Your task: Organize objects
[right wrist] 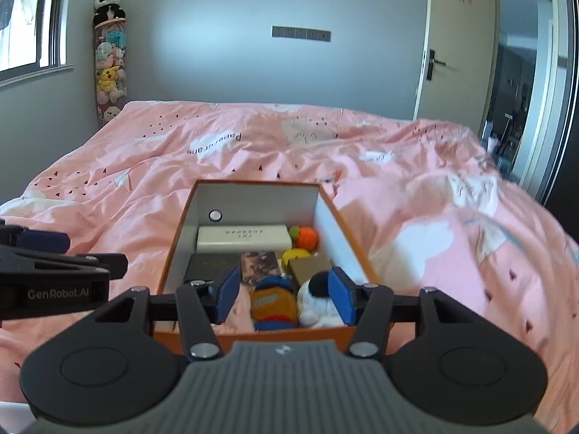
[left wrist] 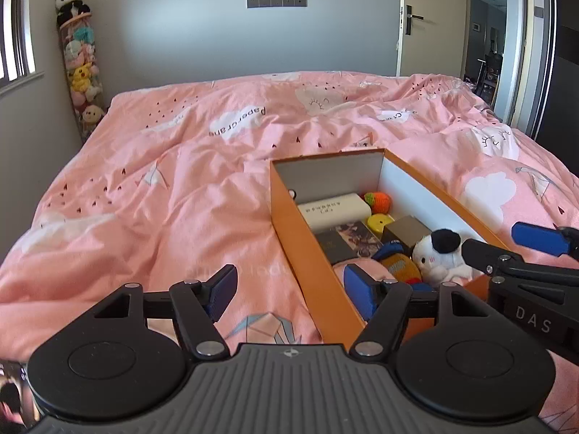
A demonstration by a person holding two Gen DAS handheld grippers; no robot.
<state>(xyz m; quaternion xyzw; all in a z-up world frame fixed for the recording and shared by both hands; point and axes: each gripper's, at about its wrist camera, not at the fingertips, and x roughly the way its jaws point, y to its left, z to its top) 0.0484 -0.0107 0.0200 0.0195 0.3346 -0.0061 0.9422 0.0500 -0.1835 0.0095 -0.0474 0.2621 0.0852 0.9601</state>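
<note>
An orange box (left wrist: 289,224) (right wrist: 173,249) lies on the pink bed. It holds a white case (right wrist: 244,237), an orange knitted ball (right wrist: 307,237), a yellow toy (right wrist: 295,254), a dark box (right wrist: 210,266), a brown box (right wrist: 311,266), a card pack (right wrist: 258,266), an orange and blue knitted toy (right wrist: 271,302) and a white plush (left wrist: 439,255) (right wrist: 315,307). My left gripper (left wrist: 289,289) is open over the box's left wall. My right gripper (right wrist: 284,293) (left wrist: 499,242) is open above the box's near end, empty.
The pink duvet (left wrist: 181,181) (right wrist: 434,217) covers the whole bed. A tall tube of plush toys (left wrist: 81,72) (right wrist: 110,68) stands in the far left corner. An open door (left wrist: 430,21) (right wrist: 456,47) is at the right.
</note>
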